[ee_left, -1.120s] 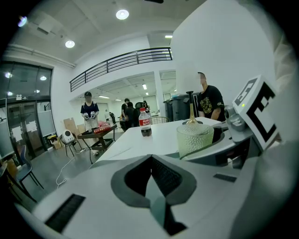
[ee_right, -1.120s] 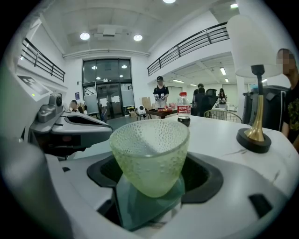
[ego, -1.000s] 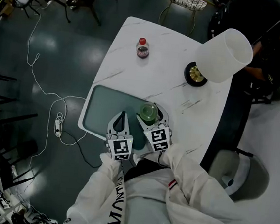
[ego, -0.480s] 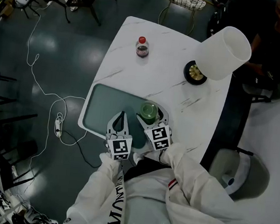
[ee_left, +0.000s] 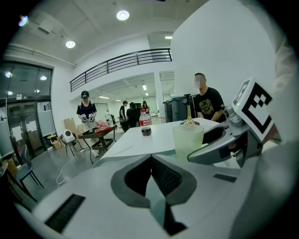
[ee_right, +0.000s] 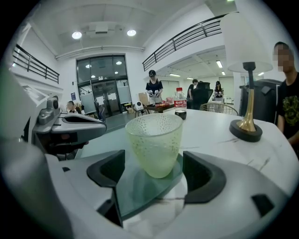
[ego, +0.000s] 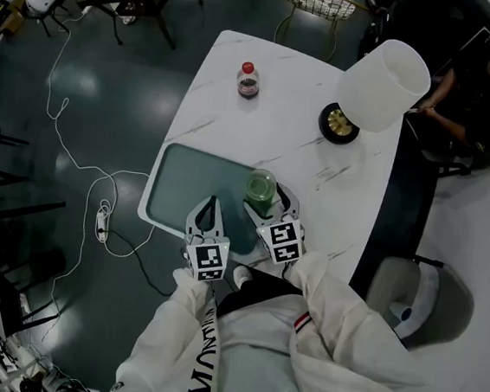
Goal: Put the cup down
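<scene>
A pale green, dotted translucent cup (ego: 261, 186) stands upright on the right corner of the grey-green tray (ego: 185, 189). My right gripper (ego: 264, 205) is open, one jaw on each side of the cup (ee_right: 154, 142), with a gap between each jaw and the glass. Beside it over the tray's near edge, my left gripper (ego: 212, 205) is shut with nothing in it; its pads meet in the left gripper view (ee_left: 150, 161). That view also catches the cup (ee_left: 188, 140) to the right, behind the right gripper's finger (ee_left: 219, 142).
The tray lies at the near end of a white marble table (ego: 261, 123). Farther along stand a cola bottle (ego: 248, 80) and a white-shaded lamp (ego: 383, 83) on a brass base (ego: 339, 124). A person (ego: 478, 93) sits at the far right. A cable (ego: 98, 184) runs over the floor at the left.
The right gripper's jaws now stand slightly off the cup, which rests on the tray. The left gripper has stayed where it was.
</scene>
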### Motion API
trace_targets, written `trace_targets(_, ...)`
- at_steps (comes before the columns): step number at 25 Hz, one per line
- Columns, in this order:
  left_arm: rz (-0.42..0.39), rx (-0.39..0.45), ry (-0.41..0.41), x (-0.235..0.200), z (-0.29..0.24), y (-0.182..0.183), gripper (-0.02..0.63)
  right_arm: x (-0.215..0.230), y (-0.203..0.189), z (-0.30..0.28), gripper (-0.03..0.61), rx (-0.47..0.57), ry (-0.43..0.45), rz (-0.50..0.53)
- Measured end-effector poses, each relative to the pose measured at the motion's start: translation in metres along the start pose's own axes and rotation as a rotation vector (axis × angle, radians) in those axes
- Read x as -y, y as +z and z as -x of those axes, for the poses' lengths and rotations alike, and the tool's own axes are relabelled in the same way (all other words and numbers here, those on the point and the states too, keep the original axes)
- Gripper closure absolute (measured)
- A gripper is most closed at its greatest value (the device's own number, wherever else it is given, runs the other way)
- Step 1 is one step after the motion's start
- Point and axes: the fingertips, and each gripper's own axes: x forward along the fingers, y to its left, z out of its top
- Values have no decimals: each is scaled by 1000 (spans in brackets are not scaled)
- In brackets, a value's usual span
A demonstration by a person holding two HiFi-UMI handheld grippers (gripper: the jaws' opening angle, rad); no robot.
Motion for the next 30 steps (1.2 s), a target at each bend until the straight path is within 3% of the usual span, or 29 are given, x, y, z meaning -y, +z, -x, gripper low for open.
trace_targets(14,0,46,14,-7,60,3,603,-15,3,57,204,61,-102,-24)
trace_targets(23,35,114,2,-1,124,28,603,-55,39,117,206,174,-107,-41)
trace_targets(30,54,147,-13,7,177,35,603,-101,64,166,289,258,-96,-24)
